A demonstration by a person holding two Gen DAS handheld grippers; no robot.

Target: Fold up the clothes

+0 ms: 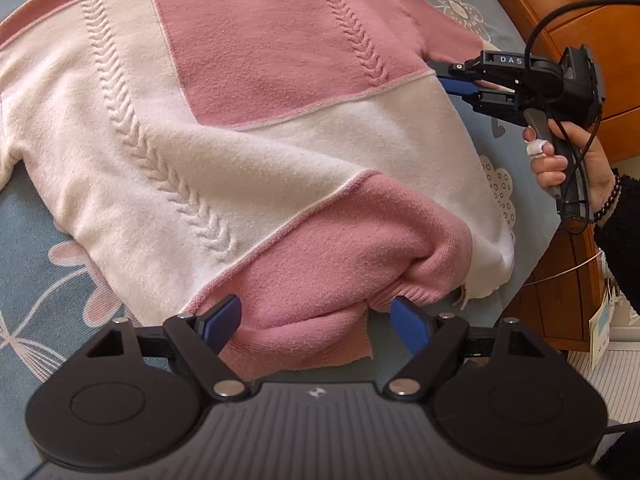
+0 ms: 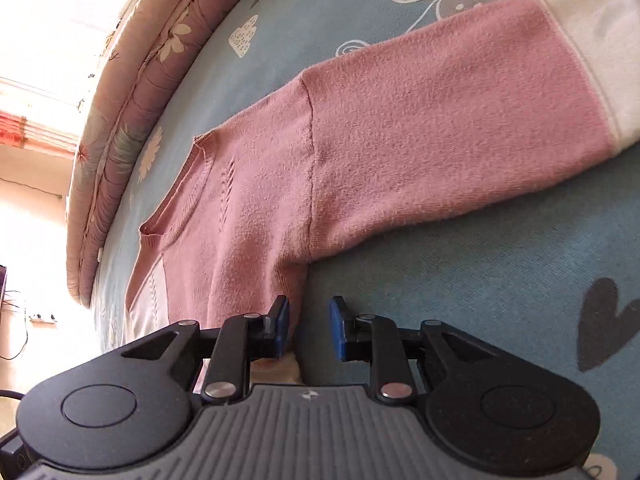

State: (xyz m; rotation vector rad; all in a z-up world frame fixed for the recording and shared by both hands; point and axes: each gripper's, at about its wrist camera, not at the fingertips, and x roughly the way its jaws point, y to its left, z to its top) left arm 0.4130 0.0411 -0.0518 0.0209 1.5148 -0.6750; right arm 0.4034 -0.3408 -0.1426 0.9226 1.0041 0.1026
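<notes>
A pink and white knit sweater (image 1: 248,120) lies flat on a blue flowered bed sheet (image 1: 36,264). My left gripper (image 1: 316,322) is open at the sweater's bottom hem, its blue pads on either side of a raised pink hem corner (image 1: 320,336). My right gripper (image 2: 307,328) is open at the sweater's side edge under the armpit, with the pink sleeve (image 2: 432,128) and its white cuff (image 2: 600,64) stretched out ahead. It also shows in the left wrist view (image 1: 452,80), held by a hand at the sweater's right side.
A wooden bed frame (image 1: 576,8) runs along the right. A folded pink flowered quilt (image 2: 132,92) lies along the far side of the bed. A white tag (image 1: 602,332) hangs at the right near the frame.
</notes>
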